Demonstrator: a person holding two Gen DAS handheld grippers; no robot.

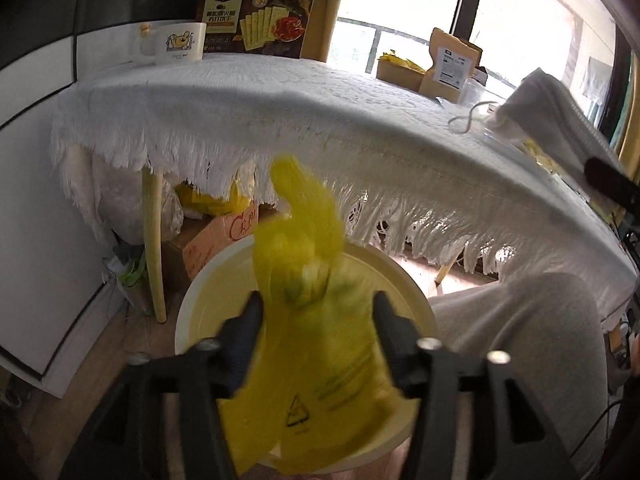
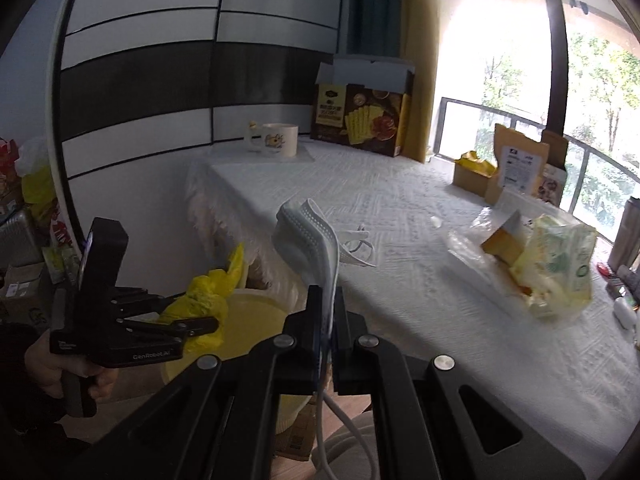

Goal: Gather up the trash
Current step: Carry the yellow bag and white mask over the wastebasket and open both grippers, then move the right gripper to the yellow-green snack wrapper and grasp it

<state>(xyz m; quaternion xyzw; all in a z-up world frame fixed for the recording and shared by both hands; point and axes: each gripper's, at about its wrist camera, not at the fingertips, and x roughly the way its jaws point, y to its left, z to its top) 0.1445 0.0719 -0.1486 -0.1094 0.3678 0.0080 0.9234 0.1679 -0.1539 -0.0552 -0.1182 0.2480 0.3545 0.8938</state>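
Left gripper (image 1: 318,314) was above bin (image 1: 408,280), jaws apart; yellow bag (image 1: 304,248) sat between them, pads not seen pressing. Right gripper (image 2: 325,312) was beside bin, jaws clamped on mask (image 2: 308,236). Wrapper pile (image 2: 536,260) lay on table (image 2: 400,208), well away from bin. Risk: loose bag could catch on bin rim and spill outside. Mask strap dangled below jaws; could snag on rim.
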